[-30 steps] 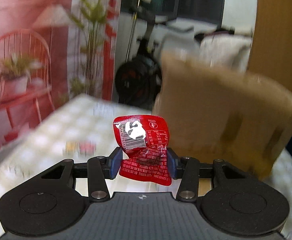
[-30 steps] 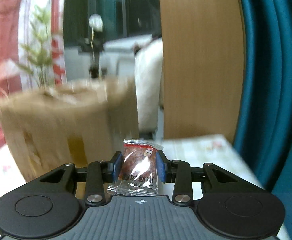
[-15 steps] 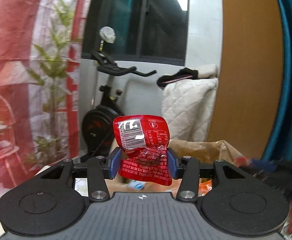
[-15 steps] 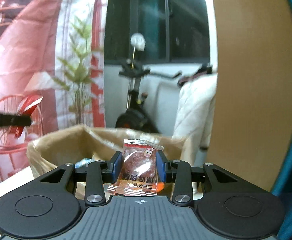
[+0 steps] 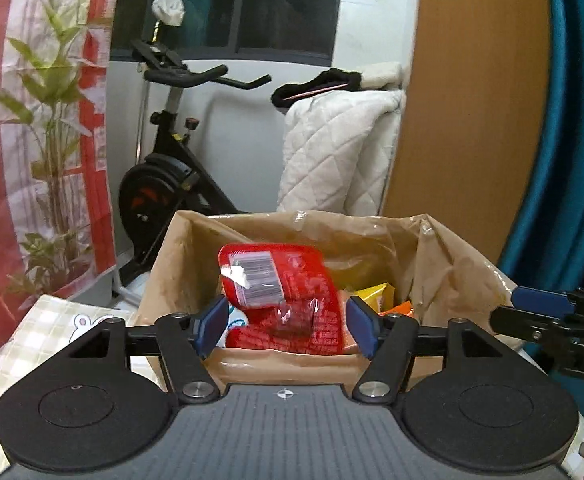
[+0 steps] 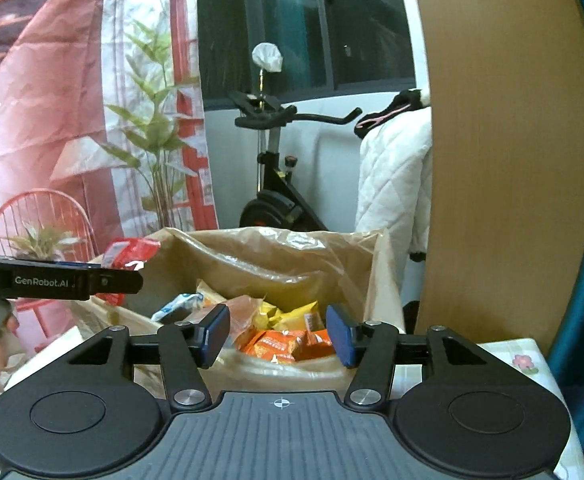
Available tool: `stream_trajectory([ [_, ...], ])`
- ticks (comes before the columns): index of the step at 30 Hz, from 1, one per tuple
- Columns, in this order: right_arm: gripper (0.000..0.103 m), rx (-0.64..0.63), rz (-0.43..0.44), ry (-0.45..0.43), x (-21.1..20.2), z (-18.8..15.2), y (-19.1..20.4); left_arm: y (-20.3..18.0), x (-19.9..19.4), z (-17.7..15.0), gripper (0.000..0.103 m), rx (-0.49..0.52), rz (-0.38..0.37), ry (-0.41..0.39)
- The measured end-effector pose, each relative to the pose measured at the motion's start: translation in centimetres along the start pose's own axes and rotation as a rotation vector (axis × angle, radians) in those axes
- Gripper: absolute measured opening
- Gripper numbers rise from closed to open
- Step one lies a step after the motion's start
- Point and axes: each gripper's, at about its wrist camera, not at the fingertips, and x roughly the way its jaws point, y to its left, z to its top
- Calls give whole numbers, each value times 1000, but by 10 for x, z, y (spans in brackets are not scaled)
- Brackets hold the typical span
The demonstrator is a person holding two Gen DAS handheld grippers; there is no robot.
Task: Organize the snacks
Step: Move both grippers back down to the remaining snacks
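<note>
An open brown paper bag (image 5: pixel 292 232) stands on the checked tablecloth (image 5: pixel 52 320) and holds several snack packets. My left gripper (image 5: pixel 287 330) hangs over its near rim with the jaws opening. The red barcoded packet (image 5: pixel 284 292) sits tilted between the blue pads, with gaps on both sides. My right gripper (image 6: pixel 276 336) is over the same bag (image 6: pixel 292 252), its jaws opening with nothing between them. Orange packets (image 6: pixel 280 344) and yellow packets (image 6: pixel 292 312) lie below it. One of the left gripper's fingers (image 6: pixel 104 280) shows at the left, with the red packet (image 6: pixel 132 248) behind it.
Behind the bag are an exercise bike (image 5: pixel 164 184), a white quilt (image 5: pixel 332 152), a wooden panel (image 5: pixel 464 120) and a teal curtain (image 5: pixel 572 140). A red printed backdrop with a plant (image 6: pixel 72 120) fills the left. The right gripper's fingers (image 5: pixel 532 326) reach in from the right.
Both grippers rose from beside the bag to above its mouth. Both pairs of jaws parted: the brown packet is gone from the right one, and the red packet tipped loose in the left.
</note>
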Motion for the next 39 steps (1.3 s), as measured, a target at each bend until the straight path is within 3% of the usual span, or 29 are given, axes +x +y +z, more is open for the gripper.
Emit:
stream_trajectory([
  [4,50,19,0,-16,-9,-3,0,6,-5,7,79,-14,3,-14],
  [10,50,28,9,-21,-24,-12,-2,1,-22,5,79,-29,-20,-53],
  [15,50,43,11,17,-34,-34,-5,-3,-45,-15,78,-18,-68,-38],
  [21,50,73,7,181,-25,-76,-12,-8,-49,-59,76,-14,-84,47],
  [23,50,83,7,252,-18,-94,-12,-7,-43,-74,69,-41,-82,91],
  [29,48,124,18,447,5,-143,-1,-3,-29,-105,62,-101,-73,183],
  [35,46,130,34,535,23,-165,12,2,-28,-122,62,-118,-71,208],
  [39,46,111,23,543,36,-168,16,4,-27,-131,62,-117,-54,225],
])
